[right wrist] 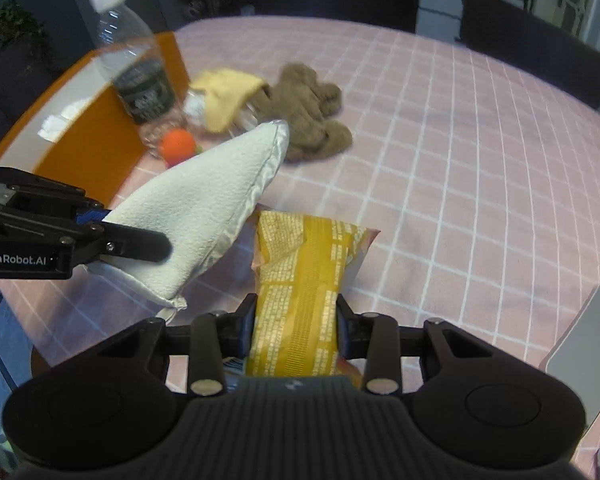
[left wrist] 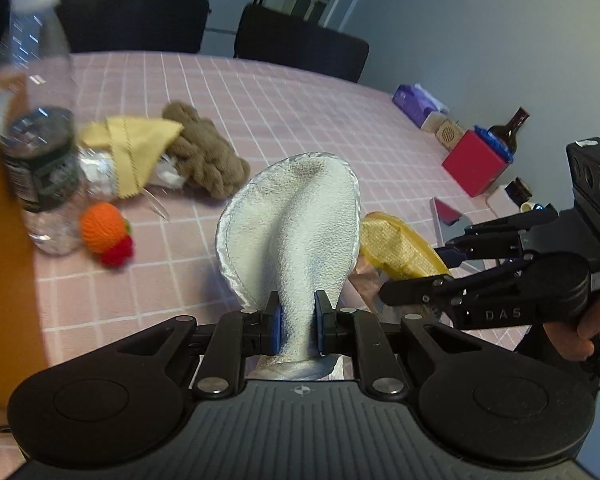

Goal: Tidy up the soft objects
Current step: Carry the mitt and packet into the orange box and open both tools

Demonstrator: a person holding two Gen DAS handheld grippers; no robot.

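White pouch [left wrist: 296, 220] pinched by "GenRobot.AI" left gripper [left wrist: 297, 322]; right gripper [right wrist: 296, 322] clamps yellow packet [right wrist: 300, 280].

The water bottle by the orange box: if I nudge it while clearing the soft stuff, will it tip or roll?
The water bottle looks tall, narrow and nearly empty, so probably light and tippy. Once down, its round body would likely roll.

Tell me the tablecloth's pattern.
Pink tablecloth with a white grid of squares, clearest in the right wrist view.
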